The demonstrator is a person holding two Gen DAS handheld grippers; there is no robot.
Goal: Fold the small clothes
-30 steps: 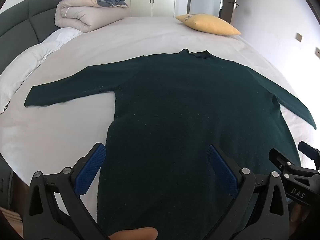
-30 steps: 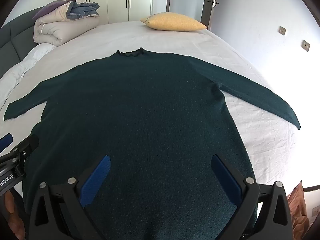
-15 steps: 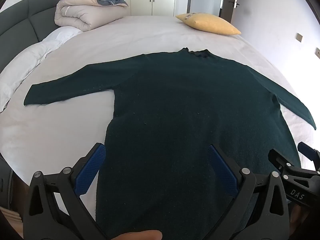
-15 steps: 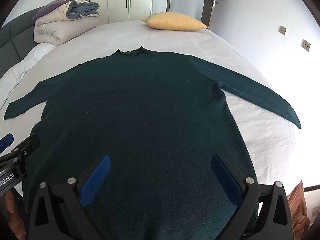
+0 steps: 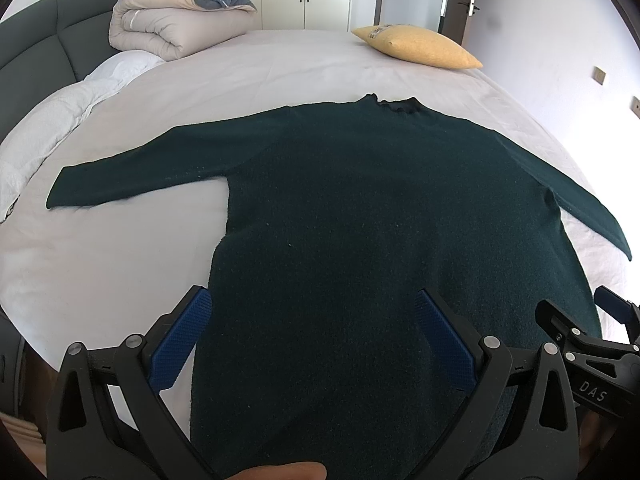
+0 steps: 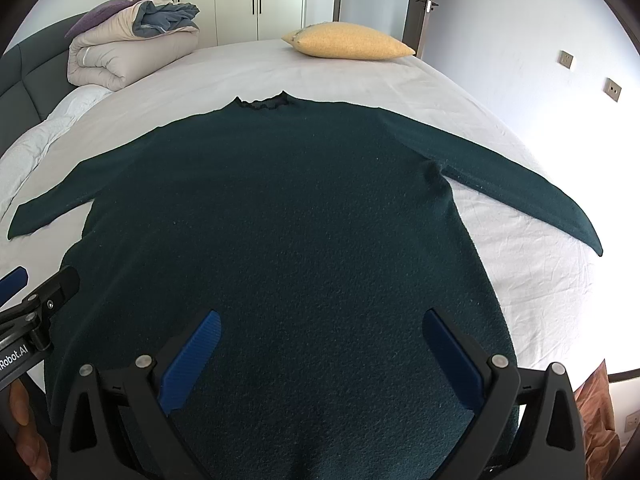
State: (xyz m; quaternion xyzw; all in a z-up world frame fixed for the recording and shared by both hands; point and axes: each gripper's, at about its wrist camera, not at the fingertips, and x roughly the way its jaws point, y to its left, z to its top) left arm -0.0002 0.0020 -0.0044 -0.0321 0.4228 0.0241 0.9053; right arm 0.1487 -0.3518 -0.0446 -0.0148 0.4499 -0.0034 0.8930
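Note:
A dark green long-sleeved sweater [image 5: 360,208] lies flat on the white bed, collar away from me and both sleeves spread out; it also shows in the right wrist view [image 6: 288,216]. My left gripper [image 5: 310,320] is open and empty, hovering over the sweater's lower left part near its left edge. My right gripper [image 6: 322,340] is open and empty above the lower middle of the sweater. The hem is hidden below both views. The right gripper's tip shows at the right edge of the left wrist view [image 5: 580,328].
The white bed sheet [image 5: 100,264] surrounds the sweater. A folded duvet stack [image 5: 176,20] and a white quilt [image 5: 52,120] lie at the far left by the dark headboard. A yellow pillow [image 6: 348,42] lies at the far side. A wall is on the right.
Almost nothing has moved. Both grippers stay open over the lower sweater, with only a slight drift of the views.

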